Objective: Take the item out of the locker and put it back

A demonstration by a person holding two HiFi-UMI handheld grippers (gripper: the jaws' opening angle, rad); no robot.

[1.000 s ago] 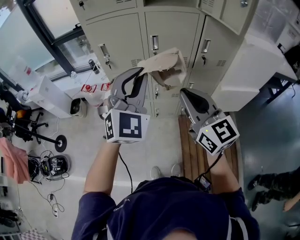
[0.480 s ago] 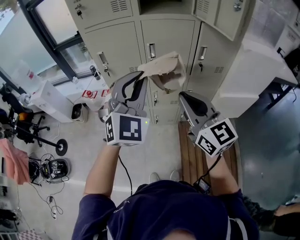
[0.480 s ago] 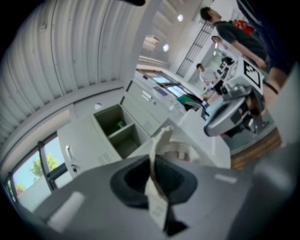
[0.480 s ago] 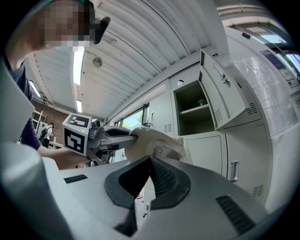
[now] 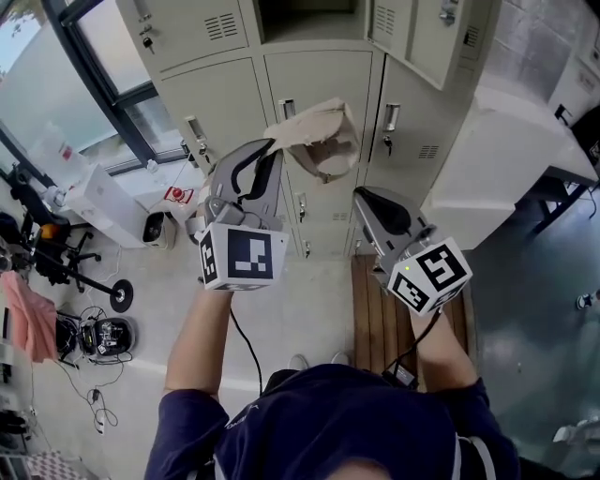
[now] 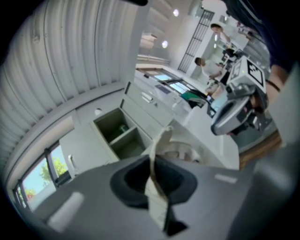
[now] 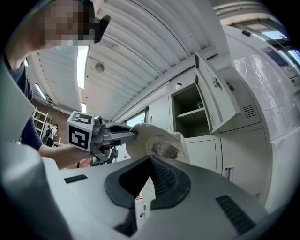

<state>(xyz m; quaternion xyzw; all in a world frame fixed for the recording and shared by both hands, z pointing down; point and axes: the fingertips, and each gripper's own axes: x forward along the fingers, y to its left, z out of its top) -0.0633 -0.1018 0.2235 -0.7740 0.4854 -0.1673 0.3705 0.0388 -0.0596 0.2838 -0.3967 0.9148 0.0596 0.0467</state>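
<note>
Since a second ago both grippers have drawn a little left and closer to the lockers. More of the open locker compartment (image 5: 305, 14) now shows at the far edge, and the dark trouser legs seen earlier at the right edge are gone.

The left gripper (image 5: 274, 145) is clamped on an edge of the crumpled beige cloth bag (image 5: 319, 136), as before. The bag hangs in the air in front of closed locker doors, below the open compartment. Just right of the bag, the right gripper (image 5: 362, 195) has its jaws pressed together with nothing between them.

At far left stands a tall dark-framed window (image 5: 84, 56). Below it, a white box (image 5: 98, 197) and a pink cloth (image 5: 28, 319) sit on or above the pale speckled floor (image 5: 309, 300). The bank of beige metal lockers (image 5: 216, 103) runs across the far side. Right of centre lies a brown slatted wooden platform (image 5: 375, 314), then a white counter unit (image 5: 497, 150).
</note>
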